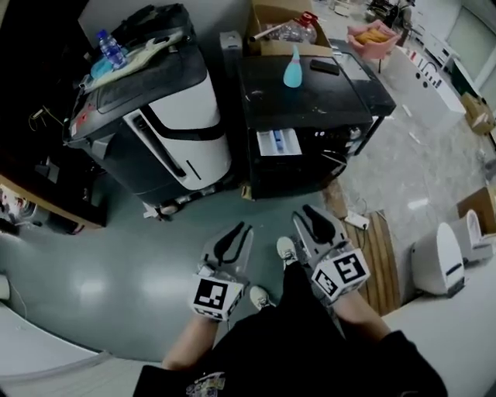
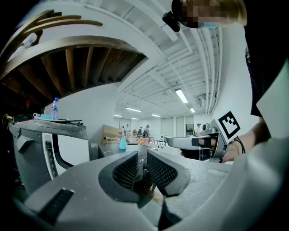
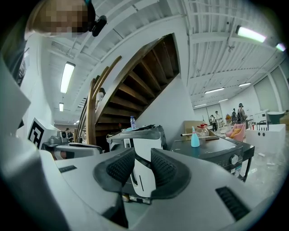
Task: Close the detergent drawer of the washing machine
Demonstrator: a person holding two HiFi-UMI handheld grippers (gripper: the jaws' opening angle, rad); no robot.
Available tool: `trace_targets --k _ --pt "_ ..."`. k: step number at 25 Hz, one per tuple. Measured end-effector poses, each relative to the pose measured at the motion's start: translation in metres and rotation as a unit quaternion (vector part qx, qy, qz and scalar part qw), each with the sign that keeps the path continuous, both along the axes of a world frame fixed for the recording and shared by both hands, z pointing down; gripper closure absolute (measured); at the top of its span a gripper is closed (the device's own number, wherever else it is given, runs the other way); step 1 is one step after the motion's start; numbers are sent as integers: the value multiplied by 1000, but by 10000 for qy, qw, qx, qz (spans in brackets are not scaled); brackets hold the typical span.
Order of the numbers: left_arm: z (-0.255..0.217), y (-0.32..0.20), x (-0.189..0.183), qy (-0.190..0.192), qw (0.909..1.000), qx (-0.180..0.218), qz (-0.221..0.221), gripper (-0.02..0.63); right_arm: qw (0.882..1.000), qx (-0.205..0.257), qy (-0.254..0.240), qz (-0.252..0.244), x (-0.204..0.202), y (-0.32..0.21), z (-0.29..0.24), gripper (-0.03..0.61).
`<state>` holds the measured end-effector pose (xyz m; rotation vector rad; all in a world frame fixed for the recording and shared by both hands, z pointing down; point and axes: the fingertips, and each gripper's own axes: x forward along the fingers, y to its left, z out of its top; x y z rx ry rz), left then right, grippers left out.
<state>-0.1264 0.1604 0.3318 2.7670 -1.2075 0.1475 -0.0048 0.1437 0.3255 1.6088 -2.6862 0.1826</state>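
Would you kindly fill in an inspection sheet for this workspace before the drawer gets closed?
Surface: grey floor, glossy.
Job's things: detergent drawer pulled out of the black washing machine.
Clutter: blue bottle and dark flat item on the machine's top; cardboard box behind.
Grippers: left gripper and right gripper open, empty, short of the machine.
Cables: small white block, perhaps a plug, on the floor.
Surroundings: white-and-black appliance at left; wooden pallet at right.
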Motion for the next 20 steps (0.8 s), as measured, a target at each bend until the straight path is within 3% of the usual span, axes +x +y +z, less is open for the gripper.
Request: trace_targets --k 9,20 --pt "5 -23 16 -33 10000 -3 -29 512 9999 -128 50 60 20 -28 15 420" --pt "24 -79 51 3 9998 -132 -164 486 9987 -446 174 164 69 -96 50 363"
